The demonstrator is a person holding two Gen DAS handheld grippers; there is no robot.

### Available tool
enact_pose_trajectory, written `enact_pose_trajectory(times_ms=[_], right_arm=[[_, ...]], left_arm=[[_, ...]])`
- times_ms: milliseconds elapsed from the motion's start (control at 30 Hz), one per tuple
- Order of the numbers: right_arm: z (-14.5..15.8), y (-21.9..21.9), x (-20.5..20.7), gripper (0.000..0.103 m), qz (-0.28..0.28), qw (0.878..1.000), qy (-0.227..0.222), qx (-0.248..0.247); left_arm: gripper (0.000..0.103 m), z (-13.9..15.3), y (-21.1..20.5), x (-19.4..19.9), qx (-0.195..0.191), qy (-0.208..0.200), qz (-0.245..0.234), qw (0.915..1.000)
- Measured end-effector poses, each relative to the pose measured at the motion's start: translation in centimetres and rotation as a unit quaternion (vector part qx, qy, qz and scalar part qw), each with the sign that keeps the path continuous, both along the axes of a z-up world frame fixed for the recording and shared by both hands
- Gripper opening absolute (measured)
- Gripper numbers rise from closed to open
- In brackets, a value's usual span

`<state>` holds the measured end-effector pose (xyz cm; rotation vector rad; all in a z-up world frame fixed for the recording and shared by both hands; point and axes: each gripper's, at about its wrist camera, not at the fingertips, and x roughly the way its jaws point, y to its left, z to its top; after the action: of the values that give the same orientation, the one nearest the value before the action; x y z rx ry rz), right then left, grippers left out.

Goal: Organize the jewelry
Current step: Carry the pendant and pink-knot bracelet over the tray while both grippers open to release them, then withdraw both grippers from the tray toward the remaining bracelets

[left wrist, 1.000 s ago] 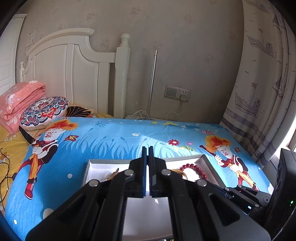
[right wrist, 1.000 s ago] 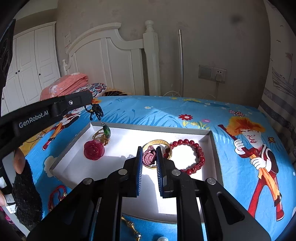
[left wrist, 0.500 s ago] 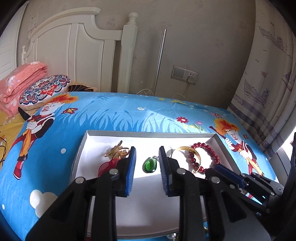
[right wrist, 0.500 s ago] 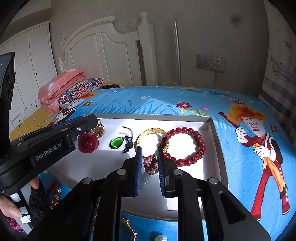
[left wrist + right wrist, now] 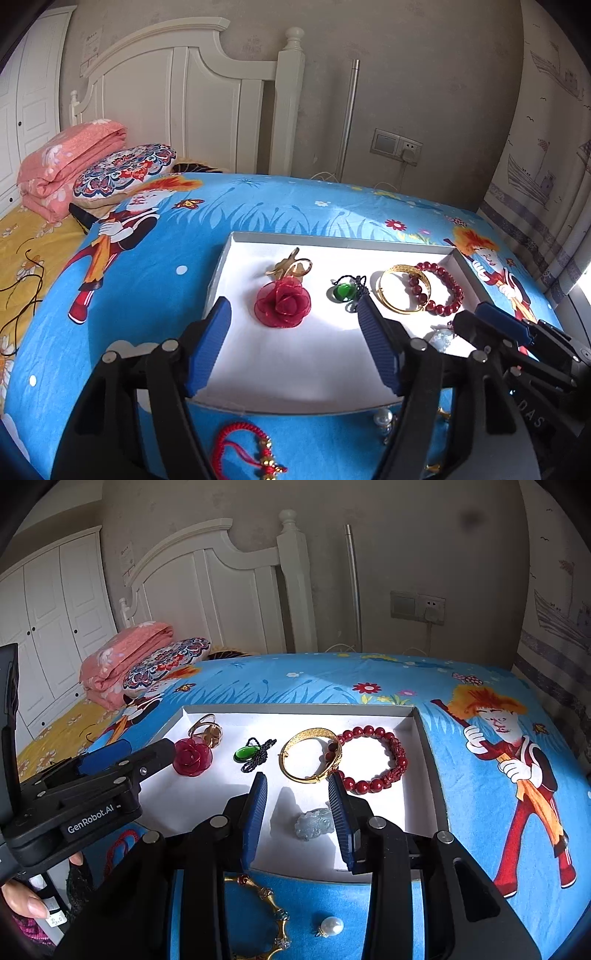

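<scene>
Two grippers are hovering over a white tray (image 5: 236, 254) that is lying on a blue cartoon bedsheet (image 5: 147, 266). The left gripper (image 5: 293, 345) is standing wide open and is holding nothing; its blue pads are framing the red fabric rose (image 5: 283, 302) in the middle of the left wrist frame. The right gripper (image 5: 297, 818) is also open, somewhat less wide, and is gripping nothing; a pale blue-grey carved pendant (image 5: 315, 823) is lying on the tray floor between its fingers, close to the right one, and I cannot tell if it is touching.

Inside the tray, the pieces are sitting in a row running left to right. The green teardrop pendant (image 5: 243, 753) is lying with its long axis slanting from lower left to upper right, and its dark knotted cord (image 5: 259, 756) is just right of it. The gold bangle (image 5: 311, 755) is overlapping the left side of the red bead bracelet (image 5: 373, 760). A gold ring piece (image 5: 290, 266) is lying just above the rose.

The right wrist view is showing a gold segmented bracelet (image 5: 271, 908) and a pearl (image 5: 331, 926) on the sheet below the tray, at the bottom of the frame. The left wrist view is showing a red cord bracelet (image 5: 243, 448) at its bottom centre, which the right view is showing only partly behind the left gripper body.
</scene>
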<state>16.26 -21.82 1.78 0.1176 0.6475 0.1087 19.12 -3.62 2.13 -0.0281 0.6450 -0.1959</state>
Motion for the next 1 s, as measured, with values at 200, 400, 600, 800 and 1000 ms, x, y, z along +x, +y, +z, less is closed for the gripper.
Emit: enact_pose_trajectory(times_ms=[200, 400, 600, 800, 1000], right_arm=[[0.0, -0.6, -2.6, 0.035, -0.010, 1.000, 0.002, 0.010], [-0.1, 0.1, -5.9, 0.045, -0.010, 1.000, -0.013, -0.014], [-0.9, 1.0, -8.9, 0.045, -0.001, 0.999, -0.019, -0.048], [-1.9, 0.6, -9.8, 0.050, -0.005, 0.998, -0.027, -0.059], [-2.5, 0.4, -9.7, 0.050, 0.001, 0.999, -0.022, -0.049]], left_arm=[[0.087, -0.1, 1.7, -3.6, 0.030, -0.012, 0.021, 0.9993], [0.092, -1.0, 2.9, -7.3, 0.042, -0.033, 0.034, 0.9980], [0.094, -1.9, 3.1, -10.3, 0.059, -0.059, 0.039, 0.9958], [0.097, -3.2, 3.7, -10.7, 0.076, -0.064, 0.043, 0.9941], [0.097, -3.4, 4.1, -10.2, 0.055, -0.047, 0.025, 0.9971]])
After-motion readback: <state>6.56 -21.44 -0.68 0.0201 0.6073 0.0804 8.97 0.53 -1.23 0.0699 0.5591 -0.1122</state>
